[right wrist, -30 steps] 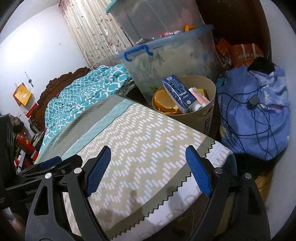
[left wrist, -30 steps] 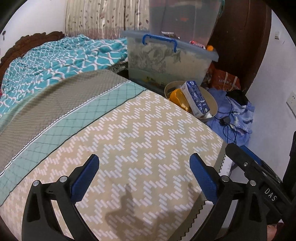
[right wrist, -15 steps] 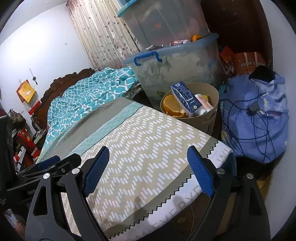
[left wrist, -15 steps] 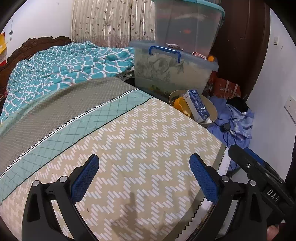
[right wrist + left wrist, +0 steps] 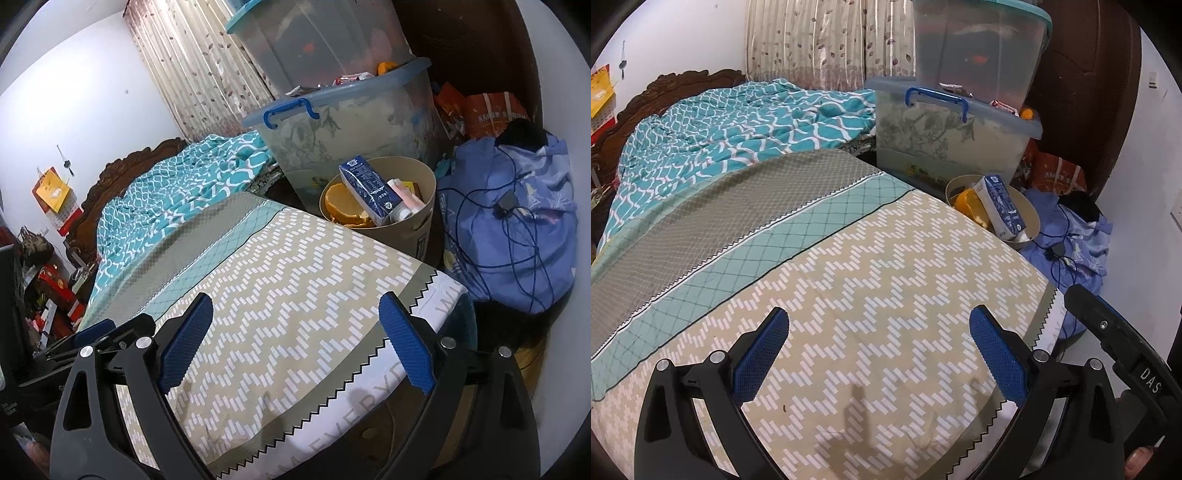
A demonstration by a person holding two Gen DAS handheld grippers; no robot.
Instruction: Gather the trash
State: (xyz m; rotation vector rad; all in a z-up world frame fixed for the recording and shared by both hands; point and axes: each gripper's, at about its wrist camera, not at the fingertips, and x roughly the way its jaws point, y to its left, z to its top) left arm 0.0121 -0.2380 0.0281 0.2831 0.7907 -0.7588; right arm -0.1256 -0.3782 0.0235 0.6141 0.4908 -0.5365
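A beige round bin [image 5: 413, 229] stands on the floor past the bed's far corner; it also shows in the left wrist view [image 5: 1032, 218]. It holds a blue milk carton [image 5: 369, 190], orange peel [image 5: 345, 203] and a pink-capped bottle [image 5: 404, 201]. The carton [image 5: 1001, 205] and peel [image 5: 967, 203] also show in the left wrist view. My left gripper [image 5: 879, 354] is open and empty above the zigzag-patterned bedcover [image 5: 886, 277]. My right gripper [image 5: 295, 343] is open and empty above the same cover [image 5: 295, 273] near its corner.
Two stacked clear storage boxes [image 5: 956, 129] stand behind the bin. A blue cloth bundle [image 5: 509, 221] with a cable lies on the floor at right. A teal quilt [image 5: 731, 125] covers the bed's far end. Orange bags [image 5: 484, 114] sit by the dark door.
Both grippers have drawn back from the bin and risen a little; the bin looks smaller and farther. Both stay open and empty.
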